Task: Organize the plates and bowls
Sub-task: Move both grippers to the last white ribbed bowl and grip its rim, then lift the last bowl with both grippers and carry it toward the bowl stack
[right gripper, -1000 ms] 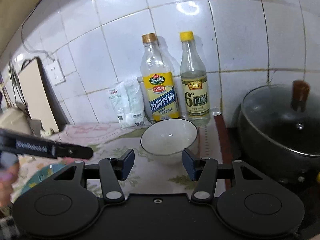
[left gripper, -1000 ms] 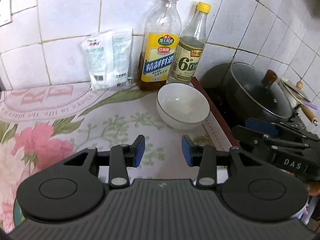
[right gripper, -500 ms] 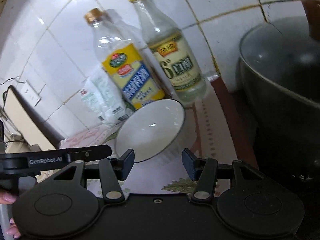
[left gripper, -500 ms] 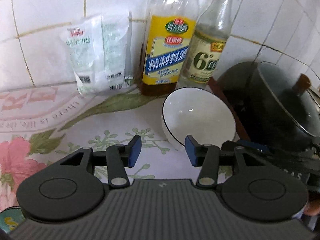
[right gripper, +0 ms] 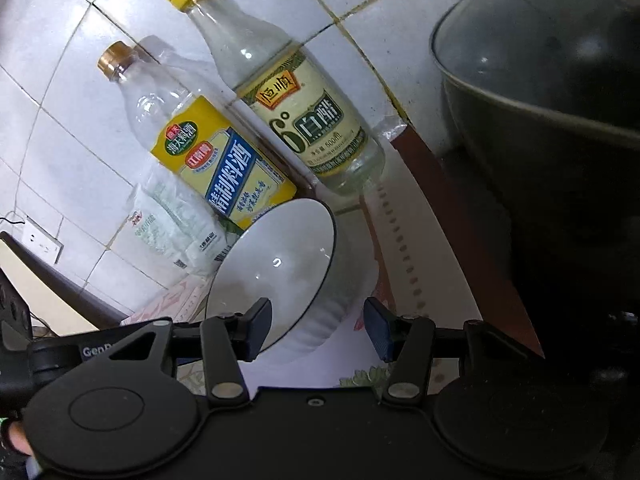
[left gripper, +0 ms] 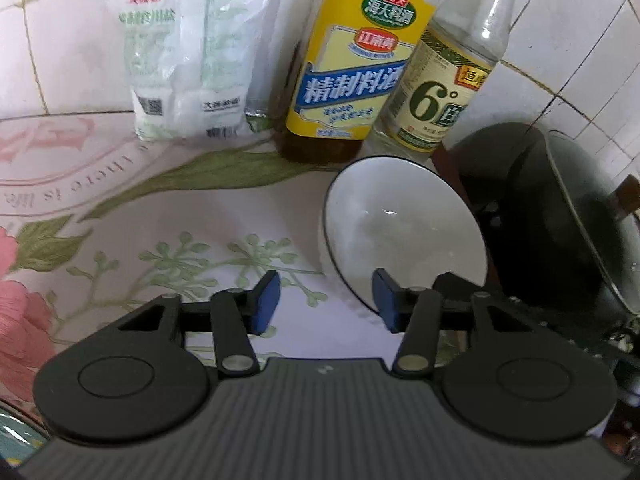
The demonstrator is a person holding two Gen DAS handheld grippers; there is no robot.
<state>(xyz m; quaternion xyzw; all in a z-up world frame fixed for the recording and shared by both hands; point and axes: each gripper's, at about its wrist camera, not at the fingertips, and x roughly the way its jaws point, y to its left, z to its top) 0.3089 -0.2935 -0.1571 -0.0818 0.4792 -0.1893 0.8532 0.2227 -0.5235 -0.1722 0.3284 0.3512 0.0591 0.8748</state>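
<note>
White wall tiles (left gripper: pixel 72 20) with yellowed grout back a counter spread with a floral oilcloth (left gripper: pixel 132 232), pink bloom at nine o'clock in the left wrist view.

Dark lidded pot (right gripper: pixel 552 112): at two o'clock in the right wrist view, on the dark stove side beyond the cloth's reddish border; its glass lid and brown knob appear at three o'clock in the left wrist view.

Cooking-wine bottle (left gripper: pixel 352 68): yellow and blue label, gold cap, standing against the tiles at twelve o'clock of the left wrist view.

Vinegar bottle (right gripper: pixel 296 108): clear glass, yellow cap, pale label, just beside the wine bottle on the pot's side.

Salt packet (left gripper: pixel 192 52): white and green pouch leaning on the wall at eleven o'clock of the left wrist view.

White bowl (left gripper: pixel 400 236): thin dark rim, ribbed outside, empty, on the cloth just in front of the two bottles and near the border by the pot.

Right gripper (right gripper: pixel 316 328): jaws parted and just now narrowing; one blue pad lies inside the bowl, the other outside the wall, so the near rim stands between them, neither pad visibly pressing.

Left gripper (left gripper: pixel 324 304): jaws parted, likewise just narrowing; its right pad overlaps the bowl's near rim, its left pad is over bare cloth, and nothing is clamped.

Plate edge (left gripper: pixel 16 436): a teal sliver at seven o'clock.
</note>
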